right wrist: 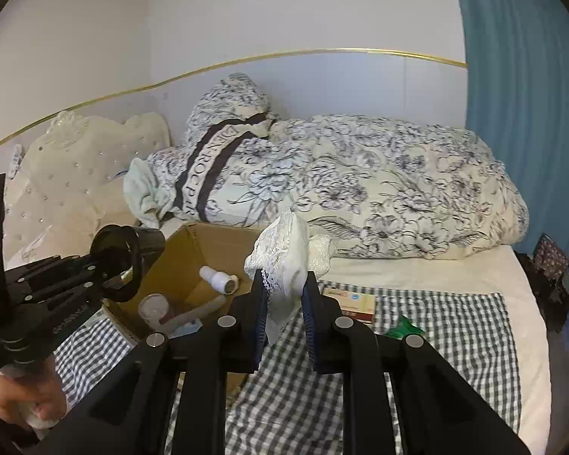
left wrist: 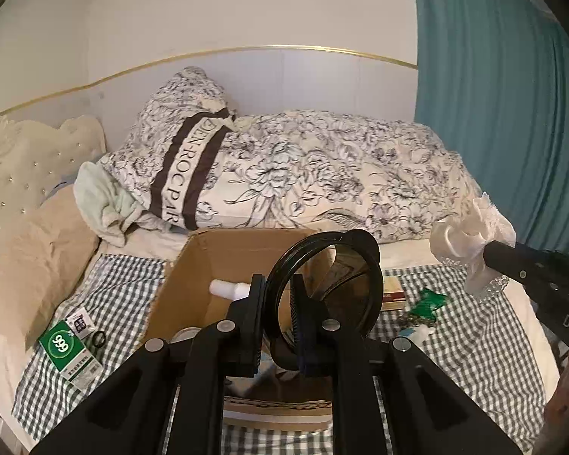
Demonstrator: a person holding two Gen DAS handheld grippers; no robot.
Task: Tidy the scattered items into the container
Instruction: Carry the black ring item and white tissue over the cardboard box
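The left gripper [left wrist: 278,303] is seen pinching a black round lens [left wrist: 324,295] by its rim; the disc is held upright between the fingers, above the open box [left wrist: 193,261]. In the right wrist view the same gripper [right wrist: 121,269] is seen at far left with the lens [right wrist: 123,261] raised over the box's left edge.

The right gripper [right wrist: 284,295] is closed on a white lace cloth [right wrist: 284,261], which is bunched above the fingers and hangs a little below them. It is held just right of the box [right wrist: 193,246], above the checked sheet [right wrist: 436,326]. In the left wrist view this cloth [left wrist: 470,235] is seen at right, lifted off the bed.

Inside the box, ahead of the left gripper, a white bottle [left wrist: 229,289] is seen lying on its side; in the right wrist view the bottle [right wrist: 220,278] is joined by a white cup-like item [right wrist: 153,309] and other pale items that cannot be identified.

Left of the left gripper, on the sheet, a green 999 packet [left wrist: 66,345] and a small black ring [left wrist: 99,340] are noted outside the box. Right of the box a flat carton [right wrist: 354,303] and a green wrapper [right wrist: 404,328] are lying on the sheet.

Beyond the box a floral duvet [left wrist: 322,174] is heaped against the wall, with a teal curtain [left wrist: 493,76] at far right.
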